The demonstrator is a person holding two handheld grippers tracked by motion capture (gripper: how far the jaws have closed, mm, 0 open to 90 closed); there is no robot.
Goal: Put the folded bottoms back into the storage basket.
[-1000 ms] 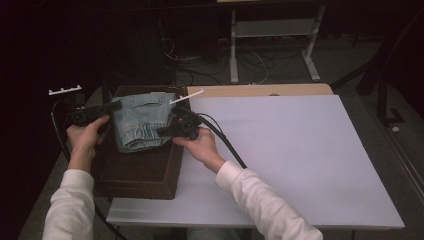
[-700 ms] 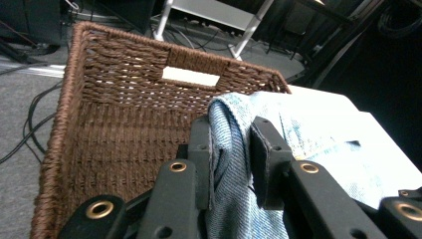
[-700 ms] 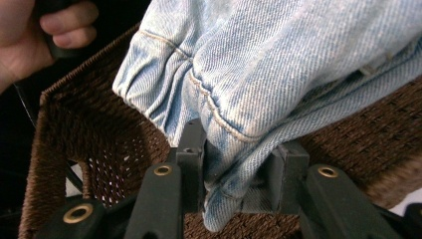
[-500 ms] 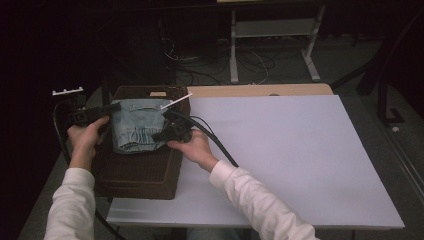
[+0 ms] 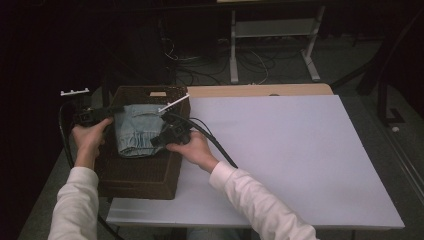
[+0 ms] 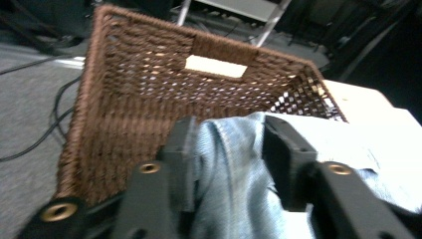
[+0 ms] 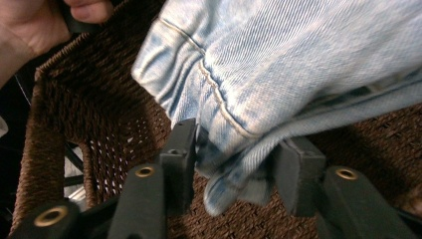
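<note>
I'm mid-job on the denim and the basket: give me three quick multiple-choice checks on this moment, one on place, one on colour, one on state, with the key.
1. Where is the folded denim garment?
A. in the brown woven basket
B. on the white tabletop
C. on the floor

2. What colour is the garment?
A. black
B. light blue
C. red

3. How do the jaws of the left hand-held gripper stand?
A. clamped shut with nothing between them
B. apart, with denim between them
C. holding the basket rim

Key: 1 A, the high view shows the denim inside the basket walls. 2 B, pale washed blue in every view. 3 B, the left gripper view shows cloth in the gap; these jaws have just been opening.
</note>
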